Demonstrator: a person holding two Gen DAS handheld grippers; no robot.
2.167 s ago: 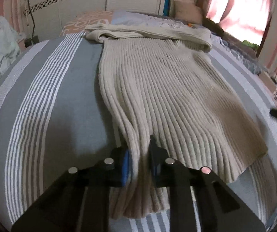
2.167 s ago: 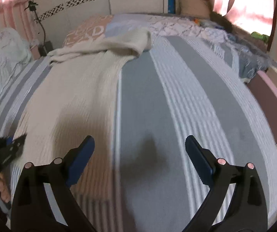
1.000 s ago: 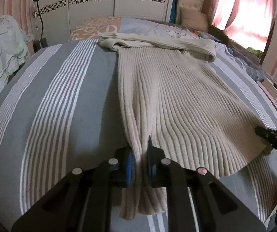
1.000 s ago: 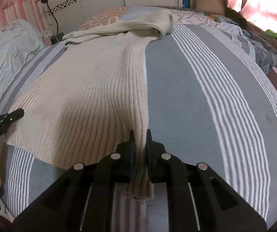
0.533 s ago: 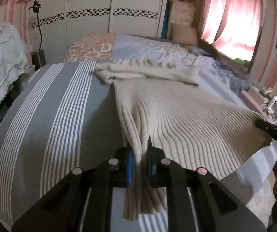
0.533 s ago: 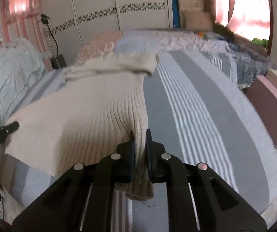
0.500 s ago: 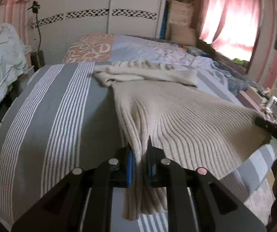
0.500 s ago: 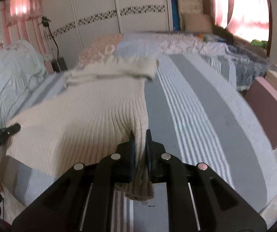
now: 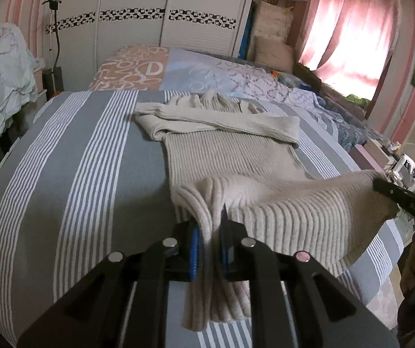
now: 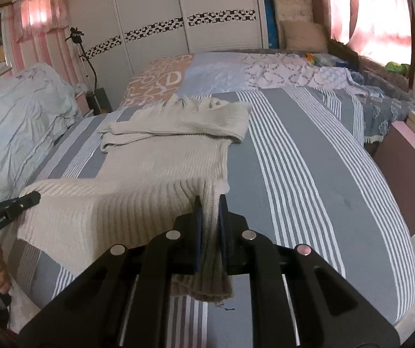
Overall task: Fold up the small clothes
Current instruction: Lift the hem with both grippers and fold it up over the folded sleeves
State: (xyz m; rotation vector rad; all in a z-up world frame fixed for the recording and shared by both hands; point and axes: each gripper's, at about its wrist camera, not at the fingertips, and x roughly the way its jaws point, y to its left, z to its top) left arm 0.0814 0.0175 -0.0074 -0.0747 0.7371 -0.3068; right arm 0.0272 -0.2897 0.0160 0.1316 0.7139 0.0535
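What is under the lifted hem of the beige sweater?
Below the raised hem of the beige sweater, striped bedspread shows at the near edge. Farther back the sweater's own body covers the bed, hiding what lies beneath. Left gripper and right gripper pinch the hem corners.

A ribbed beige sweater lies on the striped bed.

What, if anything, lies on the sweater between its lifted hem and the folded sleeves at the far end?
Nothing visible. Both the left gripper and the right gripper are shut on the sweater at its hem; the knit between there and the sleeves is bare, with only the striped bedspread alongside.
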